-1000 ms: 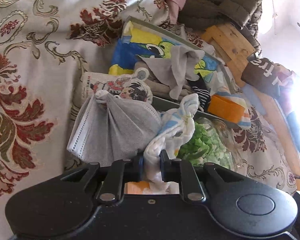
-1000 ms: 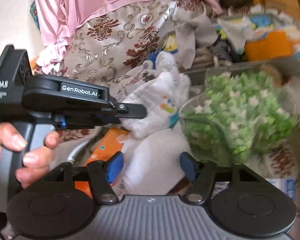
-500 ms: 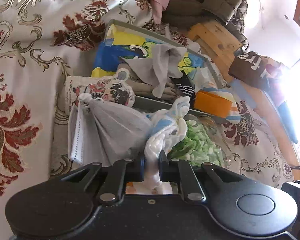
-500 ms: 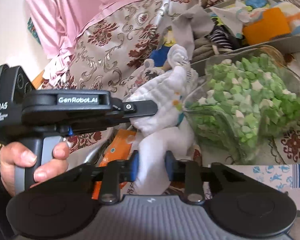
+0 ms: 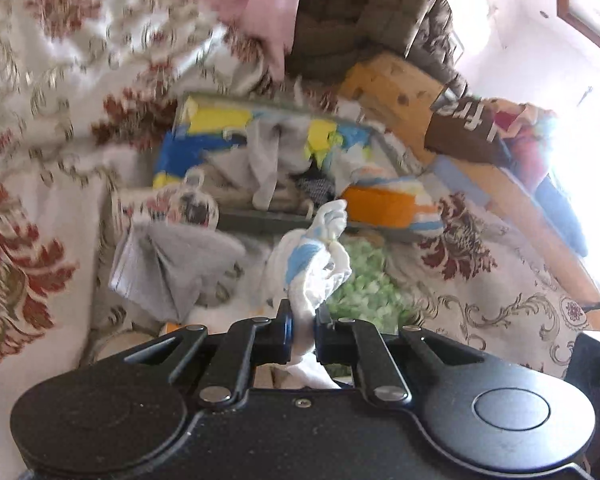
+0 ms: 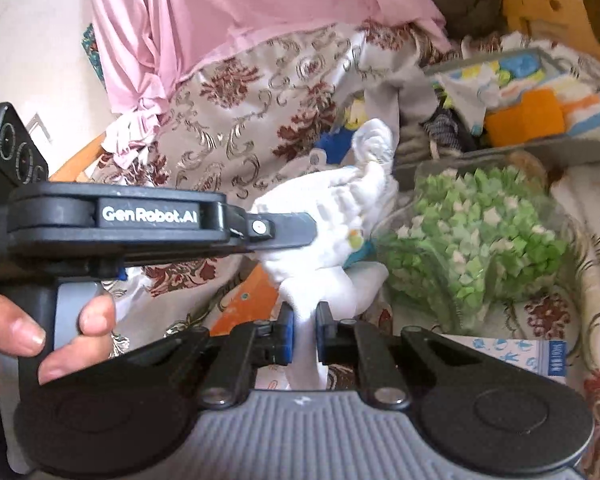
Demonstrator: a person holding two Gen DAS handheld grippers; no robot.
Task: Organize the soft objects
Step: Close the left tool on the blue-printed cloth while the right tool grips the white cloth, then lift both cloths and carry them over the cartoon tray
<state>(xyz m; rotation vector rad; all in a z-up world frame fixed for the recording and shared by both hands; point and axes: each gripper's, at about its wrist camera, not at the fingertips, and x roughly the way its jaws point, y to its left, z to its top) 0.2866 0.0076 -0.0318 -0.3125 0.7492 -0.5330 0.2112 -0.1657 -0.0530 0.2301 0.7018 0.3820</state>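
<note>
A crumpled white cloth (image 5: 312,256) with blue patches hangs between both grippers above the patterned bedspread. My left gripper (image 5: 303,312) pinches its lower fold, and its jaws are still closing on it. In the right wrist view the same white cloth (image 6: 332,216) bulges between the tools. My right gripper (image 6: 303,316) is shut on the tail below the bundle. The left tool's finger (image 6: 284,228) reaches in from the left, held by a hand (image 6: 16,336). A grey tray (image 5: 260,222) full of cloths and socks lies behind.
A clear bag of green foam bits (image 6: 480,232) sits right of the cloth. A grey face mask (image 5: 172,268) lies to the left, an orange striped cloth (image 5: 380,204) at the tray's corner. Pink fabric (image 6: 240,20) and a dark quilted jacket (image 5: 360,20) lie behind.
My right gripper went from open to shut on the cloth's tail. Both grippers have risen with the cloth, and the tray and mask now look farther away.
</note>
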